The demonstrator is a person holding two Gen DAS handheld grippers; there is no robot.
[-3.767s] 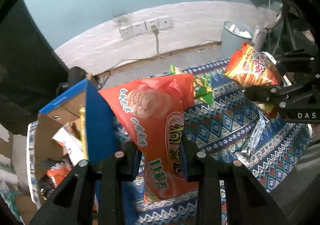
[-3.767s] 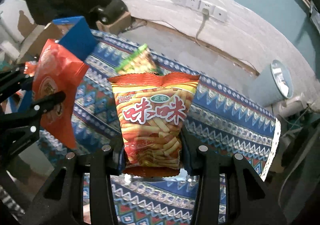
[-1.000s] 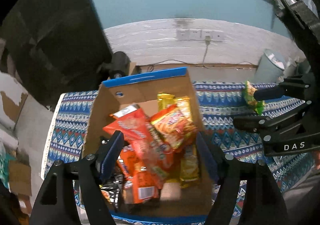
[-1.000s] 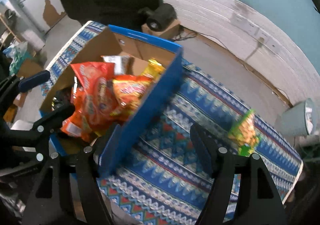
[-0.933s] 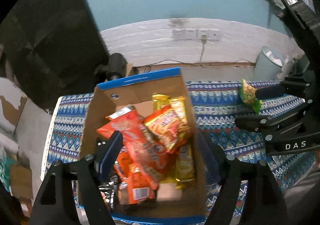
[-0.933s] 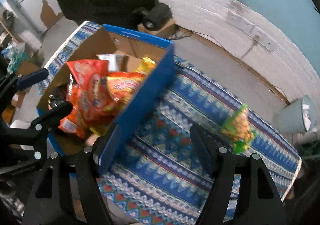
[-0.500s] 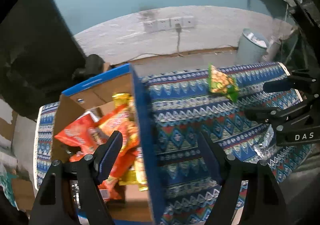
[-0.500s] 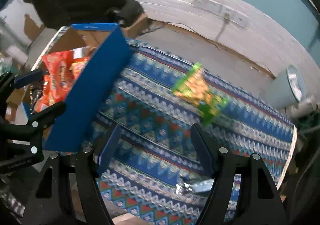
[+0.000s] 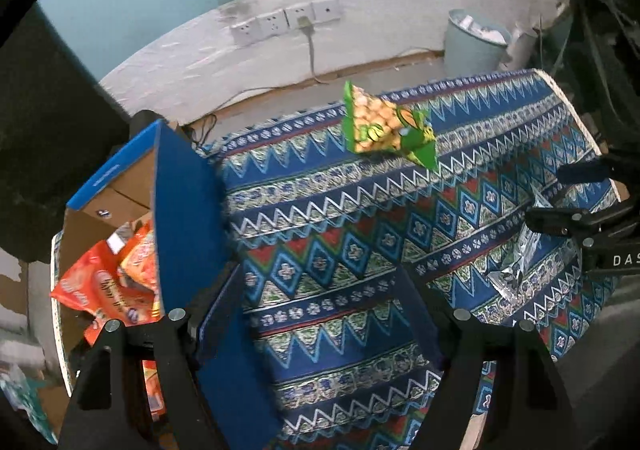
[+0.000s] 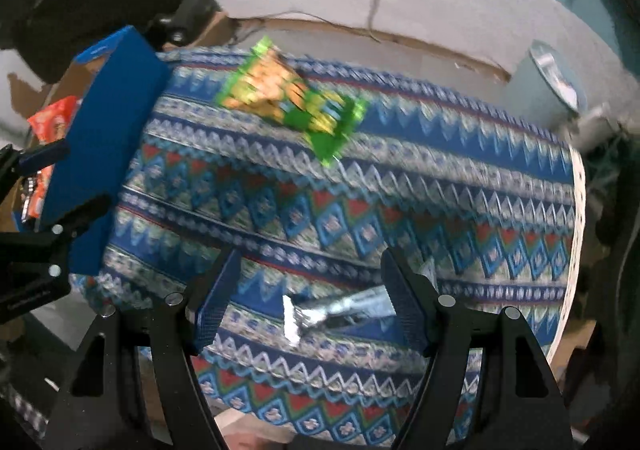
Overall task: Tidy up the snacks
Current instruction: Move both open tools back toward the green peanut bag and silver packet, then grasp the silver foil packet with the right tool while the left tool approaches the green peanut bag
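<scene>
— Both red bags have gone from the grippers into the blue box; left gripper and right gripper now hang spread wide, holding nothing.

— What's left?

— Green snack bag, lying at twelve o'clock on the patterned cloth, and a silver wrapper at six, between the right gripper's fingers. Mostly done, I'd judge.

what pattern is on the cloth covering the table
The tablecloth has blue, red and green geometric bands of zigzags and diamonds, clearest in the left wrist view.
</scene>
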